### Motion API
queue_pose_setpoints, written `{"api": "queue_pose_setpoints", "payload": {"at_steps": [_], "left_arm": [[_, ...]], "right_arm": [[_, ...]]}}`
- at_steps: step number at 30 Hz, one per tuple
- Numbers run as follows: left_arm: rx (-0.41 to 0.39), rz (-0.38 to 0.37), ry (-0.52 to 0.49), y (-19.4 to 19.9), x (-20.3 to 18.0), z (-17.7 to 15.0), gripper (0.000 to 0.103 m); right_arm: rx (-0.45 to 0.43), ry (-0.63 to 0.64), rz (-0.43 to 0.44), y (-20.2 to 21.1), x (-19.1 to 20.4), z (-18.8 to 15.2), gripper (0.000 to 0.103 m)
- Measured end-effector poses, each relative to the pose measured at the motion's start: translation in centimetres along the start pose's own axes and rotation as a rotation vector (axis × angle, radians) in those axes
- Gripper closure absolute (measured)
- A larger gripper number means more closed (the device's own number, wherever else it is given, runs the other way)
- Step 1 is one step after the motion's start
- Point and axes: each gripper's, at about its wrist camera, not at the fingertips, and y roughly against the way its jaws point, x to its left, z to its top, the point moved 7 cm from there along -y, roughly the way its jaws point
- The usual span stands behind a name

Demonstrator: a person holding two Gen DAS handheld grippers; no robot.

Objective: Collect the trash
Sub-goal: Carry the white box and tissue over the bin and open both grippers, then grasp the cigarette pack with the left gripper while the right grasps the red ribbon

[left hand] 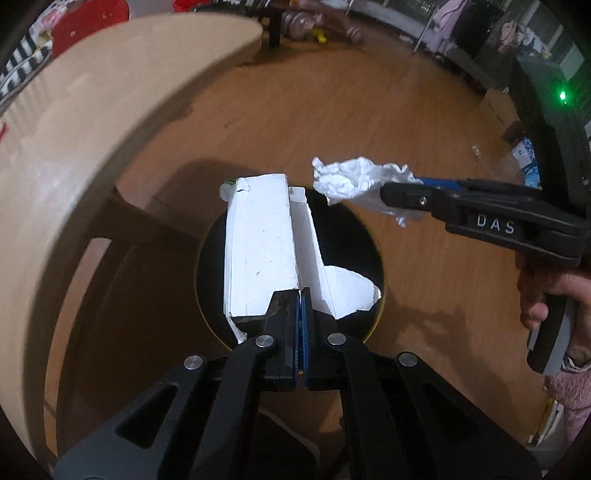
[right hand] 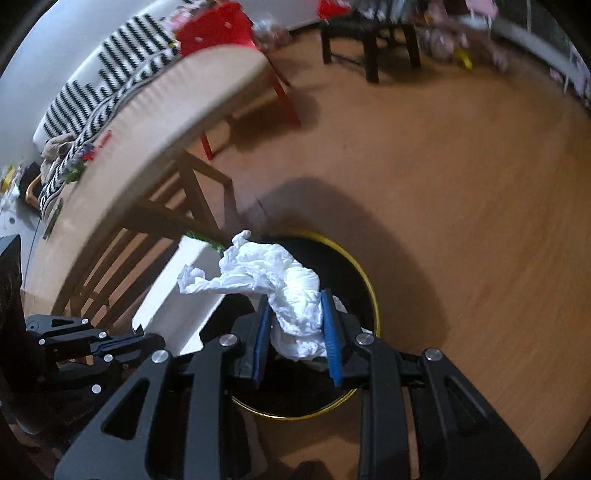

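Observation:
A round black trash bin (left hand: 354,236) with a yellow rim stands on the wooden floor; in the right wrist view its rim (right hand: 369,288) curves below my fingers. My left gripper (left hand: 300,295) is shut on a torn white cardboard box (left hand: 258,243) and holds it over the bin's opening. The box also shows at the left of the right wrist view (right hand: 177,295). My right gripper (right hand: 295,321) is shut on a crumpled white tissue (right hand: 280,288) above the bin. In the left wrist view the right gripper (left hand: 402,197) comes in from the right with the tissue (left hand: 351,179).
A beige table (left hand: 92,129) with wooden legs stands close on the left of the bin. A red chair (right hand: 229,33) and a dark chair (right hand: 369,37) stand farther back. The wooden floor (right hand: 461,184) spreads to the right. Small items lie by the far wall.

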Motion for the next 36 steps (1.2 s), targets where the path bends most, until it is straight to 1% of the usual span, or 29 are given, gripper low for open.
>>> {"api": "queue_pose_setpoints", "payload": {"at_steps": [2,6,10,13,14,15,16,17,18,20,22,24,27,28,30,31,33,35,36], "left_arm": [[0.019,-0.007,0.007,-1.2,0.2,0.0,0.103],[0.052,-0.027,0.01,-3.0,-0.2,-0.4,0.103],[0.053,-0.037,0.017,-3.5,-0.4,-0.2,0.103],[0.041,-0.028,0.011,-3.6,-0.6,-0.3,0.102],[0.044,-0.022,0.012,-3.6,-0.6,-0.3,0.101],[0.053,-0.026,0.016,-3.8,-0.7,-0.5,0.079],[0.062,-0.036,0.023,-3.6,-1.1,-0.8,0.023],[0.067,-0.038,0.039,-3.5,-1.1,-0.9,0.005],[0.061,-0.044,0.05,-3.4,-1.0,-1.1,0.006],[0.069,-0.077,0.055,-2.9,-1.1,-1.3,0.006],[0.039,-0.053,0.059,-1.7,-1.0,-1.1,0.006],[-0.016,-0.032,0.042,0.0,-1.0,-0.8,0.006],[-0.133,0.021,0.035,4.3,0.0,0.0,0.006],[-0.175,0.048,0.048,6.3,0.9,0.1,0.006],[-0.232,0.088,0.084,9.1,3.1,0.1,0.006],[-0.261,0.123,0.119,10.9,5.3,0.0,0.006],[-0.288,0.179,0.173,13.2,9.0,-0.6,0.006],[-0.301,0.277,0.249,15.8,14.5,-1.9,0.006],[-0.3,0.306,0.281,16.6,16.4,-2.4,0.006]], "right_arm": [[0.029,-0.023,0.005,-1.2,-0.6,-0.8,0.077],[0.054,-0.036,0.002,-2.4,-0.5,-1.4,0.077],[0.062,-0.04,-0.002,-2.6,-0.7,-1.3,0.077],[0.059,-0.062,0.01,-2.6,-0.8,-1.0,0.076],[0.053,-0.079,0.019,-2.5,-0.9,-0.7,0.073],[0.044,-0.093,0.029,-2.3,-1.0,-0.5,0.054],[0.033,-0.113,0.038,-2.0,-1.1,-0.3,0.037],[0.021,-0.123,0.047,-1.7,-1.4,-0.2,0.007],[0.002,-0.133,0.053,-1.2,-1.4,0.1,0.006],[-0.017,-0.149,0.056,-0.4,-1.6,0.5,0.006],[-0.033,-0.156,0.061,0.3,-1.7,1.0,0.006],[-0.053,-0.156,0.018,1.1,-1.7,1.4,0.006],[-0.103,-0.125,-0.012,2.1,-0.7,2.4,0.006],[-0.125,-0.096,-0.016,2.5,0.4,3.1,0.006],[-0.161,-0.028,-0.027,3.0,3.0,4.4,0.006],[-0.169,0.003,-0.022,3.1,4.2,5.0,0.006],[-0.179,0.072,0.001,3.1,7.4,6.5,0.006],[-0.192,0.143,0.025,2.8,11.3,8.0,0.006],[-0.195,0.171,0.033,2.6,13.0,8.5,0.006]]}}
